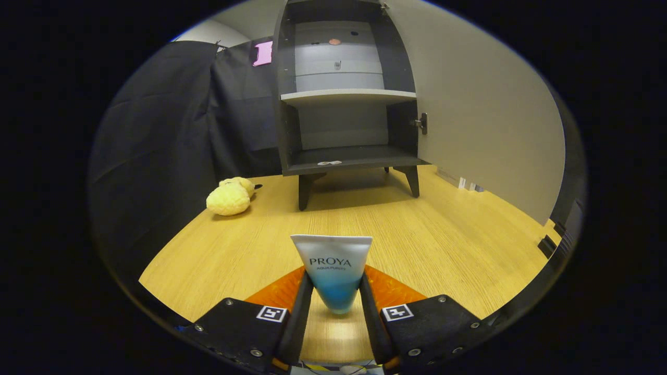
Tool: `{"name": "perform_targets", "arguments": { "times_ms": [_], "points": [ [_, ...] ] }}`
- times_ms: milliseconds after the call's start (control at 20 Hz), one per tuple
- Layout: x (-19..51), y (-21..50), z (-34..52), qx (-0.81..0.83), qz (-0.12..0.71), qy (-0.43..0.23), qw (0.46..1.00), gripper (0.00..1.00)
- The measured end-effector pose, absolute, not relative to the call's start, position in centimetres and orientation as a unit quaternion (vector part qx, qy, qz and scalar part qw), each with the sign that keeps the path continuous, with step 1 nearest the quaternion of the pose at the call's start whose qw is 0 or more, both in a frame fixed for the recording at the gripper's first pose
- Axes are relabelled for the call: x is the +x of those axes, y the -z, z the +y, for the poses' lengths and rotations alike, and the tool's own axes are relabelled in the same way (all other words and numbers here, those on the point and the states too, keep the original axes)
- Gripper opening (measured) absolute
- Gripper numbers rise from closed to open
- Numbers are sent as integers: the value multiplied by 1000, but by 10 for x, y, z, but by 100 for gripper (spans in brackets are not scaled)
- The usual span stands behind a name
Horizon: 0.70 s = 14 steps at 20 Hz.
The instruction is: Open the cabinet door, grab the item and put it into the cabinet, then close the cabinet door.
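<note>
A white-to-blue cosmetic tube (333, 271) stands with its flat crimped end up between my two fingers, and my gripper (335, 294) is shut on it, both fingers pressing its sides above the wooden table (443, 245). Beyond the fingers stands a dark cabinet (346, 104) on short legs. Its door (479, 109) is swung wide open to the right. The lower compartment (354, 153) holds only a small pale thing at its front edge; a light shelf (346, 95) divides it from the upper compartment.
A yellow plush toy (230, 197) lies on the table left of the cabinet's legs. Black cloth hangs along the left side. Small white objects (466, 184) sit on the table under the open door.
</note>
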State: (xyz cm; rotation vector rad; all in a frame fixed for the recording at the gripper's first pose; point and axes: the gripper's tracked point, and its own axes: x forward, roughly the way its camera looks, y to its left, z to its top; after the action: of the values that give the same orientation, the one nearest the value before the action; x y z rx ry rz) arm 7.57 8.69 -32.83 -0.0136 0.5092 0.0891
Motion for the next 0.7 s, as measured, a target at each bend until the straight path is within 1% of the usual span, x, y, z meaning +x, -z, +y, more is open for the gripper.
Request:
{"name": "perform_targets", "arguments": {
  "times_ms": [700],
  "points": [
    [153,218,86,-14,214,-64,975,52]
  ]
}}
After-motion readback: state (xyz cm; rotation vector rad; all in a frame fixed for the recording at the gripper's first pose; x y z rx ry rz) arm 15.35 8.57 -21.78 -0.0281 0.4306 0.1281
